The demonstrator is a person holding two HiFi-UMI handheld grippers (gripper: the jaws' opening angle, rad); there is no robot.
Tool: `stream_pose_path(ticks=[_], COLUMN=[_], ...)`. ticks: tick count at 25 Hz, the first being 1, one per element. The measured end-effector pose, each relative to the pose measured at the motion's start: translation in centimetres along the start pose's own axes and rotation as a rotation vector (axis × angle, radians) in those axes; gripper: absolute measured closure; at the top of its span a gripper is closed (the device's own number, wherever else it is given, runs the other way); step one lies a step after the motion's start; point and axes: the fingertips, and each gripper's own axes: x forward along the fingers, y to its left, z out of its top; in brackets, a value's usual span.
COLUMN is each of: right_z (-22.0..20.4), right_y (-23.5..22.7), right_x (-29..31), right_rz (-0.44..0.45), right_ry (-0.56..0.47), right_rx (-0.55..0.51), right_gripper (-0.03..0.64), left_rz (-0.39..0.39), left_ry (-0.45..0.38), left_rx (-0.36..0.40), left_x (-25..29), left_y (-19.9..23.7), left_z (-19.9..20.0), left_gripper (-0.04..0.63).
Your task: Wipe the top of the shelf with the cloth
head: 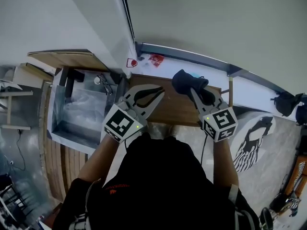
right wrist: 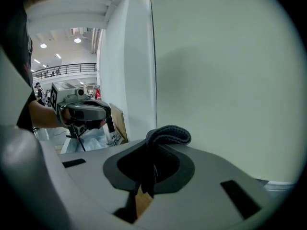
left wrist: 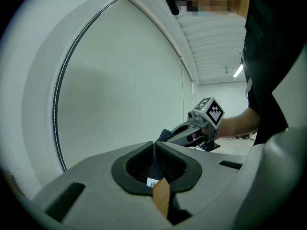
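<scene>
Cloth (head: 186,82) partly hidden in right gripper (right wrist: 152,169).

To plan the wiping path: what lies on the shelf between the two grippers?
Only bare shelf top between left gripper and right gripper, per the head view.

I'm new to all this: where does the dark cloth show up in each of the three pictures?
Head view: cloth upper centre-right, pinched in the right hand-held gripper.
Left gripper view: cloth near centre, a small dark bit at the far gripper's tip.
Right gripper view: cloth at centre, bulging above the shut jaws.
Shared landmark: the wooden shelf top, a brown sliver low in both gripper views.
</scene>
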Motion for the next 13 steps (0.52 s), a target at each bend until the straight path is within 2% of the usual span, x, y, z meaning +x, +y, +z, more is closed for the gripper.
stream_pose_path(ticks=[7, 13], right_z=[-0.18, -0.15], right_y=[0.18, 0.35], right_x=[0.11, 0.13], right_rz=[0.003, 0.008], right_ry=[0.006, 0.006], right_rx=[-0.001, -0.003], right_gripper=[0.588, 0.588], left_rz=[0.014, -0.001], left_ry=[0.002, -0.013], left_rx=[-0.038, 0.007], left_x=[-0.18, -0.09], left_y=[0.01, -0.02], left_z=[-0.07, -0.29], left_gripper=[0.560, 0.560])
